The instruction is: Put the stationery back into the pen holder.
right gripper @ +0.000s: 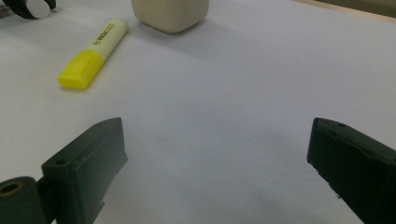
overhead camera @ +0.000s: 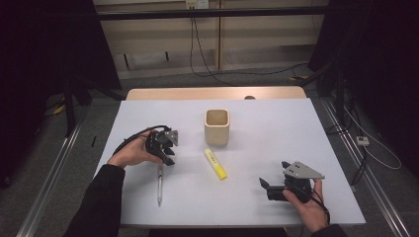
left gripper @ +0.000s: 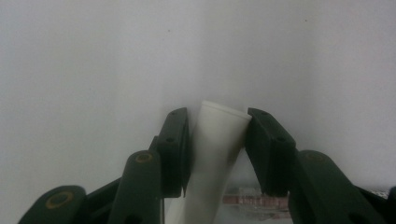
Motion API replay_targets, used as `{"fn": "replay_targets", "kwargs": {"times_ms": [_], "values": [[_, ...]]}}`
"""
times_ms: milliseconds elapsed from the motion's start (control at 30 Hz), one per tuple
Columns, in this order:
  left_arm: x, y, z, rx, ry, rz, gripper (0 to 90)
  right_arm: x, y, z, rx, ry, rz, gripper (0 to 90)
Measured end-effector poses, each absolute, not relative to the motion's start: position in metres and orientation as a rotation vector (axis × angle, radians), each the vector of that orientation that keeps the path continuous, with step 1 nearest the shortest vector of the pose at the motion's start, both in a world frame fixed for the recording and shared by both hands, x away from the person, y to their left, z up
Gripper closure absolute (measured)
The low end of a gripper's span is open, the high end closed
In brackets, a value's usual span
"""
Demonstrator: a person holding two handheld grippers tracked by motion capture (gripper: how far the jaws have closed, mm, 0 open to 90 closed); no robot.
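A white pen (overhead camera: pixel 159 185) lies on the white table (overhead camera: pixel 276 133), pointing toward the person. My left gripper (overhead camera: pixel 167 155) is down over the pen's far end. In the left gripper view the pen's white end (left gripper: pixel 217 149) stands between the two pads (left gripper: pixel 175 149), which touch it on both sides. My right gripper (overhead camera: pixel 269 187) rests low at the front right, with its jaws wide apart and only bare table between them (right gripper: pixel 215 154). A yellow highlighter (overhead camera: pixel 216 164) (right gripper: pixel 93 53) lies between the two grippers.
A beige square cup (overhead camera: pixel 217 127) (right gripper: pixel 169 14) stands upright behind the highlighter, near the table's middle. A wooden edge (overhead camera: pixel 212 93) runs along the far side. Cables trail over the floor beyond.
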State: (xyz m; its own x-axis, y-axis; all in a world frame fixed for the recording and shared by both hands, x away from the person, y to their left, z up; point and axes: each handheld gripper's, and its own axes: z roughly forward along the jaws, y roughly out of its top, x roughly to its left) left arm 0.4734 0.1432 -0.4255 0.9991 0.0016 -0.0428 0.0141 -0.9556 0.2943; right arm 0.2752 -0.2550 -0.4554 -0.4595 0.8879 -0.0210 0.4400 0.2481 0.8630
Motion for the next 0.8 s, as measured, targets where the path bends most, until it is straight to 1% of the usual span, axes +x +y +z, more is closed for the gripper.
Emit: {"fn": "replay_targets", "kwargs": {"times_ms": [233, 433, 633, 700, 733, 800], "values": [[0.477, 0.146, -0.426, 2.817, 0.015, -0.08, 64.3, 0.275, -0.255, -0.455, 1.206, 2.007, 1.134, 4.1], [0.482, 0.149, -0.426, 2.802, 0.052, -0.043, 67.3, 0.275, -0.255, -0.456, 1.205, 2.008, 1.133, 4.1], [0.486, 0.153, -0.424, 2.789, 0.141, 0.008, 67.5, 0.276, -0.255, -0.456, 1.205, 2.007, 1.134, 4.1], [0.484, 0.155, -0.424, 2.739, 0.229, 0.005, 67.6, 0.276, -0.255, -0.456, 1.204, 2.007, 1.134, 4.1], [0.485, 0.156, -0.421, 2.744, 0.224, 0.021, 67.5, 0.276, -0.255, -0.456, 1.204, 2.007, 1.133, 4.1], [0.485, 0.157, -0.418, 2.716, 0.268, 0.024, 67.6, 0.276, -0.255, -0.456, 1.205, 2.008, 1.134, 4.1]]}}
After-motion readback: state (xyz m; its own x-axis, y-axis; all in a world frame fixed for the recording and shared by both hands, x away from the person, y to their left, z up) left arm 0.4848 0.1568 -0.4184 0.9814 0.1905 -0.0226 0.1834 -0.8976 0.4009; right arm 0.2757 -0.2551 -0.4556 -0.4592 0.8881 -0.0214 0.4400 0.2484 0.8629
